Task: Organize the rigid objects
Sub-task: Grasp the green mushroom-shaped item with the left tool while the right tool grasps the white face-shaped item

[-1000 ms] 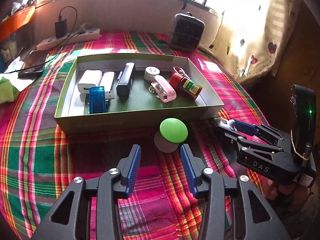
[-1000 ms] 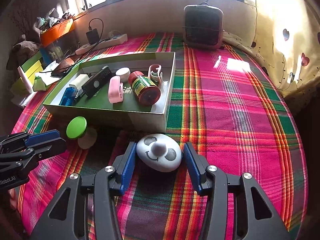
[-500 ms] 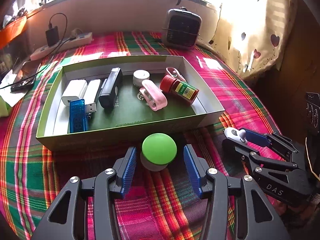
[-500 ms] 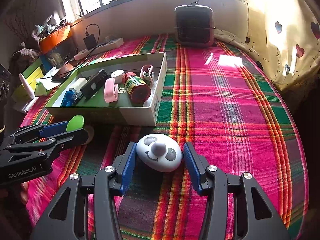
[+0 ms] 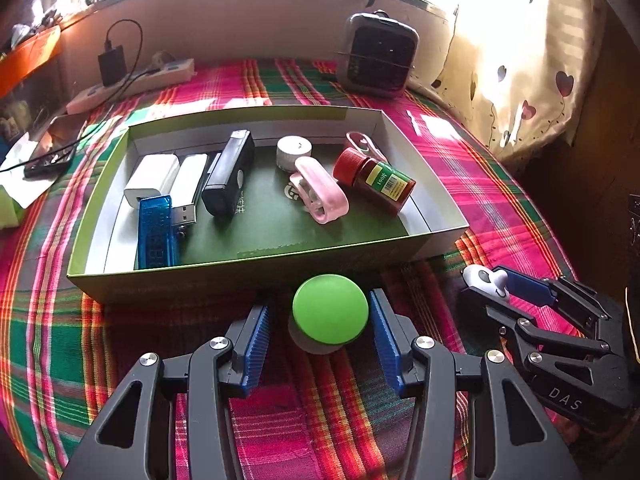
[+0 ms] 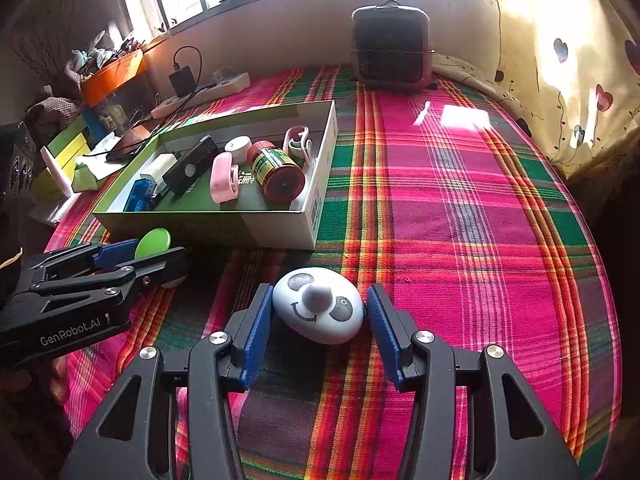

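A round green-lidded white jar (image 5: 330, 314) is bracketed by the open left gripper (image 5: 320, 320), a gap visible beside the left pad. A white egg-shaped panda-face toy (image 6: 318, 306) is flanked by the right gripper (image 6: 318, 312); pad contact cannot be told. The shallow green cardboard box (image 5: 248, 268), directly beyond on the plaid cloth (image 6: 460, 208), is occupied by a red-capped spice bottle (image 5: 374, 180).

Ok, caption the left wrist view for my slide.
Left gripper straddles a green-capped jar before the filled box.
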Demonstrator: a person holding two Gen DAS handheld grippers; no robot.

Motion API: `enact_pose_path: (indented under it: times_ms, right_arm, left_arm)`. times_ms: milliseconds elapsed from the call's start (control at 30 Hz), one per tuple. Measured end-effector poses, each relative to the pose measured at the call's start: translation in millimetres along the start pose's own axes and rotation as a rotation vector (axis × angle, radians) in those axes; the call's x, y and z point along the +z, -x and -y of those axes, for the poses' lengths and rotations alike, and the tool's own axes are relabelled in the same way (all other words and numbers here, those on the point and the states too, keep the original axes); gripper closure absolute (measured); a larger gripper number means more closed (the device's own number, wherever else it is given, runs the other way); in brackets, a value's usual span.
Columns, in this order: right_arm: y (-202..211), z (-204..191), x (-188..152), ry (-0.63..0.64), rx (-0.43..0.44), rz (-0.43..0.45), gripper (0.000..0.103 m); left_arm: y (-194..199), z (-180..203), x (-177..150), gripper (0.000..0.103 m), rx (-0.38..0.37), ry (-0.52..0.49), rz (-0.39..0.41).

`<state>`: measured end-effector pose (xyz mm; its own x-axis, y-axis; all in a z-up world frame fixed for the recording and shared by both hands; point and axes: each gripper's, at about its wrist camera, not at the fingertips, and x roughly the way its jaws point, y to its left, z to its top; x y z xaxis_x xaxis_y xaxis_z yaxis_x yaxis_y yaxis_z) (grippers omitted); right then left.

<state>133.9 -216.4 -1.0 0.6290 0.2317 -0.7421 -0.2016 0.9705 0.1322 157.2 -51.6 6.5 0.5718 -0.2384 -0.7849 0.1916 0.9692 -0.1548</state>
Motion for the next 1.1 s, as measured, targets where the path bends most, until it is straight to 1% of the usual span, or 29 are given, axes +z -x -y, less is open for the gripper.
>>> enact_pose_path:
  times_ms: [67,133,367,400,867,1100]
  right_arm:
    - [-0.6,-0.1,0.1,-0.001,-0.001,-0.001,0.054]
    - [-0.9,-0.2,0.1,0.000,-0.002,-0.001,0.054]
    - [-1.2,-0.1,0.0,0.001,-0.005,-0.003,0.054]
    - [-1.3,-0.2,0.0,0.002,-0.006,-0.003,0.054]
    - [-1.3,-0.3,0.1,0.003,-0.007,-0.003,0.054]
    - [-0.5,-0.9,-0.5,0.008,-0.010,0.002,0.054]
  left_arm:
    - [-0.2,0.0,-0.2,0.056,-0.003,-0.001,0.002]
    - [-0.1,-0.2,-0.5,0.063,-0.008,0.000,0.002]
    - [2.1,1.2,-1.9,0.068,-0.018,-0.001,0.009]
    - [2.9,1.6,-2.1,0.071,-0.020,-0.002,0.012]
    - [5.2,2.6,-2.5,0.071,-0.016,-0.012,0.018]
    - [12.9,1.5,-4.2,0.071,-0.015,-0.017,0.032]
